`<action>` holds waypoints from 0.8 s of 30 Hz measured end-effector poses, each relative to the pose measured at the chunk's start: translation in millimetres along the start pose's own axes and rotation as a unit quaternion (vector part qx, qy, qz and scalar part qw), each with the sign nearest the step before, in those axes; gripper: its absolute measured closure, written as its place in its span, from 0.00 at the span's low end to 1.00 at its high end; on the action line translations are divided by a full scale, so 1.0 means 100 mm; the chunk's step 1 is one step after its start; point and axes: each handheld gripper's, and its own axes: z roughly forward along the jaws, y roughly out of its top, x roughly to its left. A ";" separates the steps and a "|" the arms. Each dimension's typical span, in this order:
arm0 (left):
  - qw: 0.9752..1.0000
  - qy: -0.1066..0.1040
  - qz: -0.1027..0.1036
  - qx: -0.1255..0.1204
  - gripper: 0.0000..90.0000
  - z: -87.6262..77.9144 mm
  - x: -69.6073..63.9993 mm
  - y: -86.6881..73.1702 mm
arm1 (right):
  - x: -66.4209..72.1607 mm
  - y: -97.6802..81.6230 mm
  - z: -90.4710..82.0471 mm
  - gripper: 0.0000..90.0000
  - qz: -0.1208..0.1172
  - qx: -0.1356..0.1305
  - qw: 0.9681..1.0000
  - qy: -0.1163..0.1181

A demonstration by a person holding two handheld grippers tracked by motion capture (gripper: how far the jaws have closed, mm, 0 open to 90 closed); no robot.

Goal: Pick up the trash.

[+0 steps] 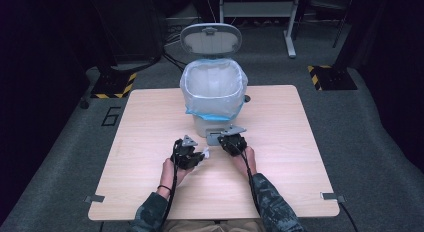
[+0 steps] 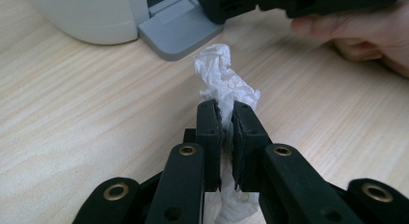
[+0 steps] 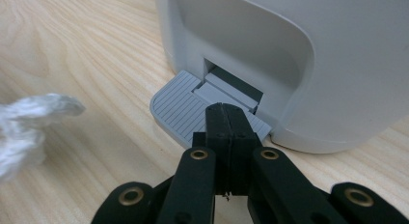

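Between the left gripper's [image 2: 226, 115] clamped fingers [image 2: 208, 132], crumpled tissue [image 2: 223, 74]; right gripper's [image 3: 226, 119] fingers pressed together, empty.

A light wooden table [image 1: 150, 122] stands on grey carpet [image 1: 370, 142], with dark curtains behind and hazard-striped stand bases [image 1: 114, 85]

Bright tabletop, dark surroundings, soft focus
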 end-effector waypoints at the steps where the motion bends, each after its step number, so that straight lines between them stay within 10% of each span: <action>1: 1.000 0.000 -0.002 -0.002 0.92 -0.02 0.00 0.01 | 0.00 0.00 0.00 1.00 0.000 0.000 1.000 0.000; 24: 1.000 -0.004 0.016 -0.007 0.92 -0.23 0.02 0.19 | 0.00 0.00 0.00 1.00 0.000 0.000 1.000 -0.001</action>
